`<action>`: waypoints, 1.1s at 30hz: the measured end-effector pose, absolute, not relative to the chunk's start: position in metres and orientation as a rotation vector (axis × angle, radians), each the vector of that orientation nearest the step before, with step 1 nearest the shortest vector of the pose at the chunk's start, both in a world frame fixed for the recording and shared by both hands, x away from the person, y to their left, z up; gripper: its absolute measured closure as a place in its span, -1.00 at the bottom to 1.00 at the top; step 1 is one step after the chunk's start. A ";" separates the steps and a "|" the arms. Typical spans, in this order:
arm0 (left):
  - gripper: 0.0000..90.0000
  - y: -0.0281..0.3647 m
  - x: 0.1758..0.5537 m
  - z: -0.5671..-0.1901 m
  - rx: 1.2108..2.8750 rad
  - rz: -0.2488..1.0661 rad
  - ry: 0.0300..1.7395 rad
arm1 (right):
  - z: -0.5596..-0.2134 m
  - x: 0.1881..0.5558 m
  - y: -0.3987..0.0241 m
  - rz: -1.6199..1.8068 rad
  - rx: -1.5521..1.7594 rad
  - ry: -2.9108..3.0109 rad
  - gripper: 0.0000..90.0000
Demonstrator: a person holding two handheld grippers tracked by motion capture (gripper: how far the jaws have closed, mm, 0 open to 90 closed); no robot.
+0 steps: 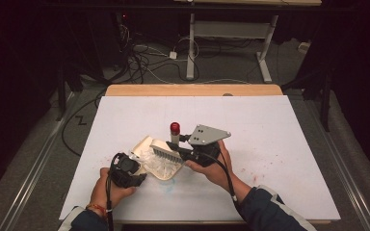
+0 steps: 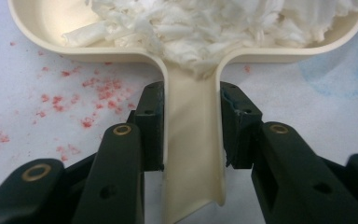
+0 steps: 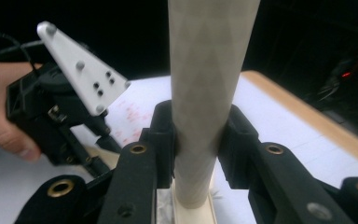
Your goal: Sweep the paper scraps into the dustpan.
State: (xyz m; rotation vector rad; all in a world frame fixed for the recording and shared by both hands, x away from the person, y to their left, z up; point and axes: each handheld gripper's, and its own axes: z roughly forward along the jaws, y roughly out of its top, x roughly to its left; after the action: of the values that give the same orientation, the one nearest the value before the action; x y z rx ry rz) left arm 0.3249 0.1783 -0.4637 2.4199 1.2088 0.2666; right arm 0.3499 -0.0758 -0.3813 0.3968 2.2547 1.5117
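Dustpan (image 2: 193, 154), stiff light plastic, sits on the table (image 1: 279, 144); my left gripper (image 2: 192, 126) clamps its narrow handle. Shredded paper (image 2: 214, 28) inside is soft and, I'd guess, spills easily. My right gripper (image 3: 196, 140) grips the brush (image 3: 205, 70) by its rigid handle.

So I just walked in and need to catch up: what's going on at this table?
A person is sweeping up with two handheld grippers. The left gripper is shut on the handle of a cream dustpan, which lies on the white table and already holds a heap of shredded white paper. The right gripper clamps the handle of a small brush, its bristles at the pan.
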 end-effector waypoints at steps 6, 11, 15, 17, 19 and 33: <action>0.40 0.179 0.325 -0.464 2.417 0.264 1.205 | -0.374 0.354 -0.084 1.522 0.423 2.212 0.56; 0.40 0.180 0.325 -0.465 2.399 0.264 1.207 | -0.373 0.363 -0.091 1.481 0.518 2.131 0.57; 0.40 0.180 0.325 -0.465 2.403 0.265 1.205 | -0.378 0.374 -0.092 1.436 0.547 2.124 0.57; 0.40 0.180 0.325 -0.464 2.406 0.266 1.205 | -0.383 0.379 -0.088 1.383 0.541 2.145 0.56; 0.40 0.180 0.325 -0.464 2.407 0.270 1.204 | -0.389 0.383 -0.083 1.322 0.529 2.151 0.56; 0.40 0.191 0.319 -0.464 2.420 0.266 1.216 | -0.401 0.373 -0.064 1.338 0.448 2.242 0.56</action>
State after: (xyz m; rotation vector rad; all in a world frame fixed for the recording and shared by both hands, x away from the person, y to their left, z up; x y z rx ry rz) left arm 0.3187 0.1909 -0.4635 2.4202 1.2162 0.2656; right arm 0.3728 -0.0638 -0.4006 0.4483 2.2422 1.3384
